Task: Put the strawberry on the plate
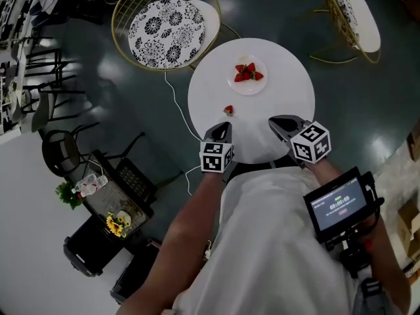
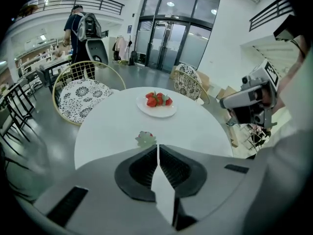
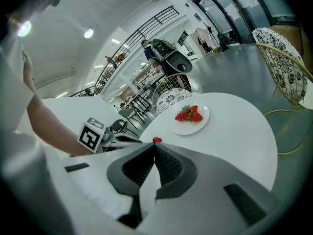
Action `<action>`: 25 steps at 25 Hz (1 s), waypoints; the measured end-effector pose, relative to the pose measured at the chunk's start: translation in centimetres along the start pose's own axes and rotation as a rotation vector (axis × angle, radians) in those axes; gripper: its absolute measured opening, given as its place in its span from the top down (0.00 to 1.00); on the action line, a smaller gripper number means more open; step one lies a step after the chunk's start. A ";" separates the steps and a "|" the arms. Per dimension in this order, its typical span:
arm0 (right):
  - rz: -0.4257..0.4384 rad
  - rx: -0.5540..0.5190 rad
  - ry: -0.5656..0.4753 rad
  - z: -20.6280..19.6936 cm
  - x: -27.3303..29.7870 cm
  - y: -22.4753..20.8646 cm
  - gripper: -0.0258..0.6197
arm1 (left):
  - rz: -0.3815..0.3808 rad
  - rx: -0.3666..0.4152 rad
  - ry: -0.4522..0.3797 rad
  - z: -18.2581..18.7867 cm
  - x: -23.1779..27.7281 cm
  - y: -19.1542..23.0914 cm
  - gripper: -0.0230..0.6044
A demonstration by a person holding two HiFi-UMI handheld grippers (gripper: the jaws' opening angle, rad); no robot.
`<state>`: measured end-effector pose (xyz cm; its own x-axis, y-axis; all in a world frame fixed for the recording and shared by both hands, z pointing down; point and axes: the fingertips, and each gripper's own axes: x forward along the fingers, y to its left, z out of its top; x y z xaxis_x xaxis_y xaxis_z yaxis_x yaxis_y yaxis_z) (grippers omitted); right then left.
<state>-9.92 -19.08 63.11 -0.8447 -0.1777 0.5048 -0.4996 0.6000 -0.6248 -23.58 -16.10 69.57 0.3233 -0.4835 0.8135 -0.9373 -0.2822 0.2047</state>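
A loose strawberry (image 1: 228, 110) lies on the round white table (image 1: 289, 104), near its front left edge. Further back sits a white plate (image 1: 248, 89) carrying a few strawberries (image 1: 247, 72). My left gripper (image 1: 223, 126) hovers just short of the loose strawberry (image 2: 145, 139), its jaws shut and empty. The right gripper (image 1: 275, 121) stands to the right over the table's front edge, also shut with nothing in it. In the right gripper view the loose strawberry (image 3: 157, 140) peeks just beyond the fingertips, and the plate (image 3: 190, 127) lies farther on.
A wire chair with a patterned cushion (image 1: 167, 23) stands behind the table on the left, a second one (image 1: 356, 12) at the back right. A white cable (image 1: 176, 100) runs along the floor. A low side table with flowers (image 1: 108, 199) is at the left. A person with a backpack (image 2: 80, 28) stands far off.
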 end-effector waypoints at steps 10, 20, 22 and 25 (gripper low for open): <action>-0.007 0.027 0.002 -2.0 -0.1 0.7 0.95 | 0.024 0.053 0.049 -0.6 0.6 1.4 0.95; -0.014 0.048 -0.010 -2.3 -0.2 0.6 0.95 | 0.025 0.065 0.085 -0.2 1.8 1.6 0.79; -0.021 0.057 -0.014 -2.3 -0.3 0.5 0.95 | 0.022 0.074 0.096 0.0 2.2 1.7 0.77; -0.034 0.068 -0.016 -2.4 -0.4 0.1 0.95 | 0.026 0.078 0.108 0.4 2.7 2.0 0.76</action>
<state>-9.17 -17.05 64.24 -0.8300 -0.2097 0.5168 -0.5391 0.5391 -0.6471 -24.56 -18.25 71.95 0.2791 -0.4010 0.8725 -0.9308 -0.3362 0.1433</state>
